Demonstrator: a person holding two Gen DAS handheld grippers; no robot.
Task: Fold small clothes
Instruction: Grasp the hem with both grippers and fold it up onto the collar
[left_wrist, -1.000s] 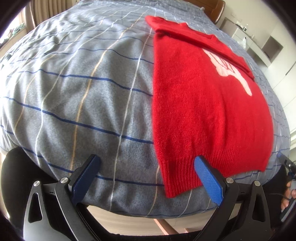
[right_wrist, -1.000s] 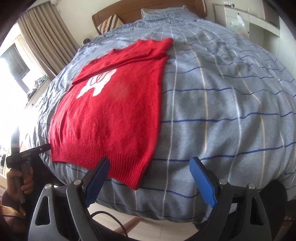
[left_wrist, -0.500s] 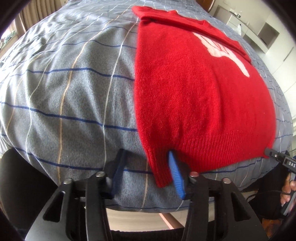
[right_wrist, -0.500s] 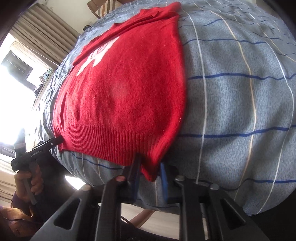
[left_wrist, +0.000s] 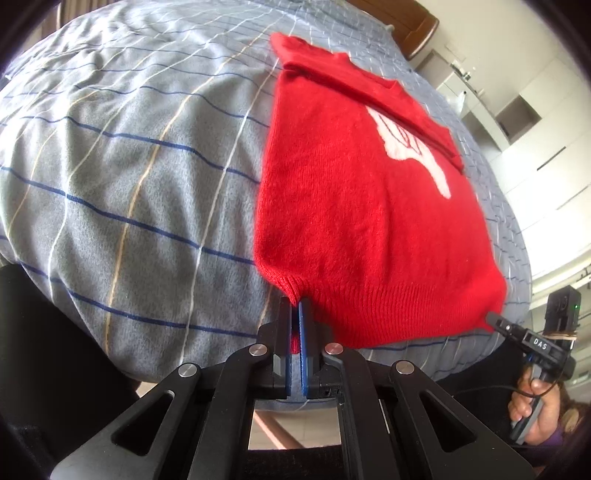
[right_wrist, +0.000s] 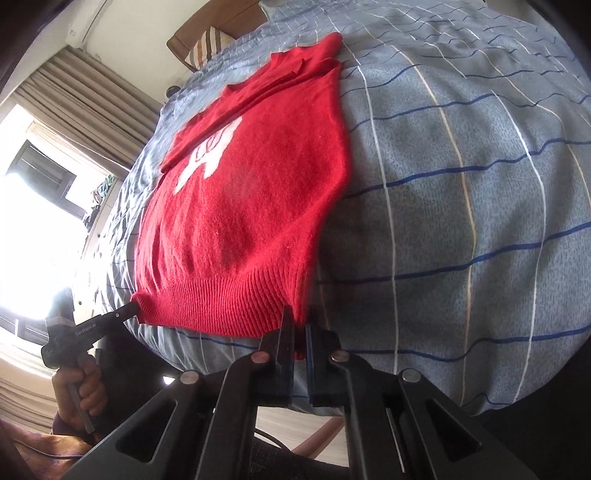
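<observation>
Your left gripper (left_wrist: 294, 308) has just closed, and its jaws now pinch one bottom corner of the red sweater (left_wrist: 354, 221); your right gripper (right_wrist: 300, 325) is clamped tight on the other bottom corner. Past both sets of jaws the sweater lies flat on the gray striped blanket (left_wrist: 122, 177), with its ribbed edge nearest you. Farther off are its white picture (right_wrist: 207, 158) and its sleeves folded across the top.
</observation>
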